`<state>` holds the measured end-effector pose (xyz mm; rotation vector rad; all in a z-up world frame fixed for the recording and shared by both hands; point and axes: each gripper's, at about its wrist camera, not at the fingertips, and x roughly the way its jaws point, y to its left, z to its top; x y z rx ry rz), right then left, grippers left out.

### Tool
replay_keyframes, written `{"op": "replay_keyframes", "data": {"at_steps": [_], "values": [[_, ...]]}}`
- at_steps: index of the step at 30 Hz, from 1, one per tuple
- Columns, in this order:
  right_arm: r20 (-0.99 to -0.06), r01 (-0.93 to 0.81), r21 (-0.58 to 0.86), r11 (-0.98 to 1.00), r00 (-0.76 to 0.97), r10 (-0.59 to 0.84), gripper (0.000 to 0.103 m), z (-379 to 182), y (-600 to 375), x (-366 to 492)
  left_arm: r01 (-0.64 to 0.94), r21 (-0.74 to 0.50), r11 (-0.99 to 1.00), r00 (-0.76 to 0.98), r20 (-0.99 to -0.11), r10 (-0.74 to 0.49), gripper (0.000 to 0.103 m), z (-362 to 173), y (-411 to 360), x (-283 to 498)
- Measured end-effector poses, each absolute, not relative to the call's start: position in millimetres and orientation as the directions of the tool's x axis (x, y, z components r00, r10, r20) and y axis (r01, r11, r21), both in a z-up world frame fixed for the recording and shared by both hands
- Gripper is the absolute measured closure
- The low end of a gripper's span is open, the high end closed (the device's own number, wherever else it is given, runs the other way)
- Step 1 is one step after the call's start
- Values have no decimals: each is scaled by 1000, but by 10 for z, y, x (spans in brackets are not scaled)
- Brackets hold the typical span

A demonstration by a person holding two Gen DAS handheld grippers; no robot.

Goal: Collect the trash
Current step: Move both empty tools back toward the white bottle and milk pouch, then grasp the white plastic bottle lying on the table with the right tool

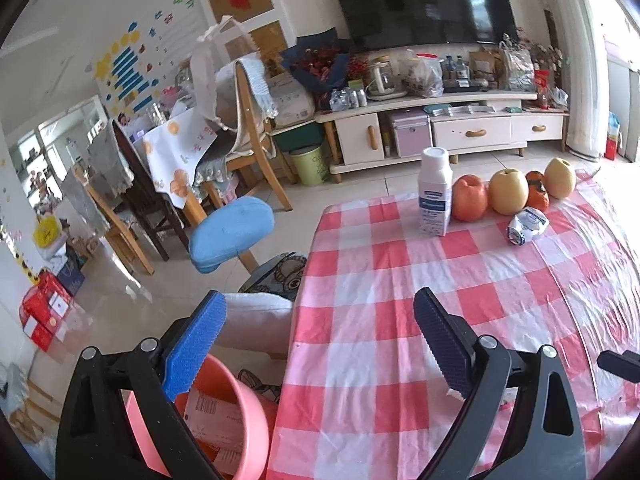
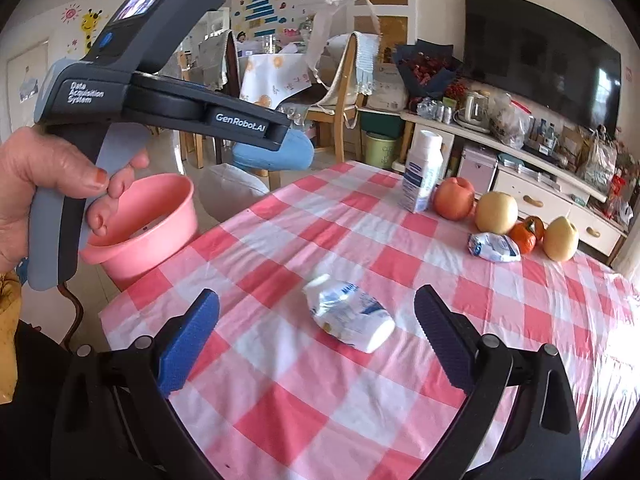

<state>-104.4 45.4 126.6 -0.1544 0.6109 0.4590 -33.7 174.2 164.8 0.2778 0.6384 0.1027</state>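
A crushed white-and-blue milk carton lies on the checked tablecloth, between and just beyond the open jaws of my right gripper. A crumpled white-and-blue wrapper lies by the fruit; it also shows in the left wrist view. An upright white carton stands at the far table edge. A pink basin with paper trash inside sits beside the table's left edge, under my open, empty left gripper. The basin also shows behind the hand-held left device.
An apple, two pears and a persimmon line the table's far side. A blue stool, wooden chairs and a TV cabinet stand beyond the table.
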Motion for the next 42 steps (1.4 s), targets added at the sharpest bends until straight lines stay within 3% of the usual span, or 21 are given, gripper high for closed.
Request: {"op": "replay_keyframes", "data": {"at_steps": [8, 15, 28, 37, 39, 40, 42], "values": [[-609, -441, 39, 897, 701, 371, 5, 1133, 151, -935, 32, 316, 948, 790, -589, 169, 9, 1599, 1469, -274], [-674, -469, 64, 881, 631, 385, 5, 856, -40, -732, 63, 262, 963, 767, -630, 121, 9, 1558, 1370, -188], [-743, -567, 35, 823, 535, 401, 5, 562, 226, -295, 140, 255, 957, 750, -658, 65, 9, 1482, 1207, -106], [-780, -613, 17, 790, 486, 394, 5, 412, 411, -32, 123, 95, 988, 697, -717, -18, 9, 1406, 1383, 61], [-785, -617, 0, 787, 488, 382, 11, 382, 430, -23, 124, 71, 990, 690, -723, -35, 9, 1382, 1368, 97], [-789, -622, 2, 783, 480, 383, 24, 367, 433, -18, 126, 60, 990, 686, -726, -43, 9, 1373, 1360, 111], [-794, -624, 25, 781, 463, 395, 31, 350, 420, -2, 130, 34, 991, 678, -732, -64, 9, 1352, 1333, 148]]}}
